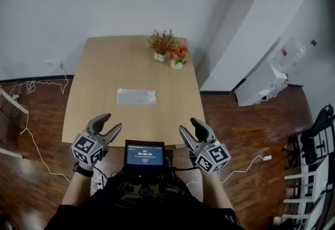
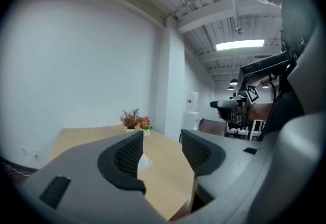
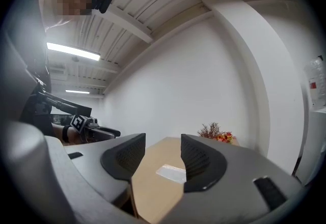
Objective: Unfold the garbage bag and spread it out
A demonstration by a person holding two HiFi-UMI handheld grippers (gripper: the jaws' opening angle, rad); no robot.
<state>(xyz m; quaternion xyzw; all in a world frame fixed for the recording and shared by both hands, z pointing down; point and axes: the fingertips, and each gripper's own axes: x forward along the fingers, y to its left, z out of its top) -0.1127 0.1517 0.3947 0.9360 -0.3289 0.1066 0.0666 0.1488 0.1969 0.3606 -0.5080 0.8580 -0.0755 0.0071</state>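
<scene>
Close under the head camera, a small black monitor with a lit screen sits at the person's chest. It is flanked by the grey left gripper and grey right gripper — both with jaws standing apart and nothing between them, poised at the near edge of the light wooden table. Task judged not yet begun: the translucent whitish plastic garbage bag lies at mid-table, well apart from both tools, as 1 flat, narrow, folded rectangle — every fold is left to open and the sheet to spread.
</scene>
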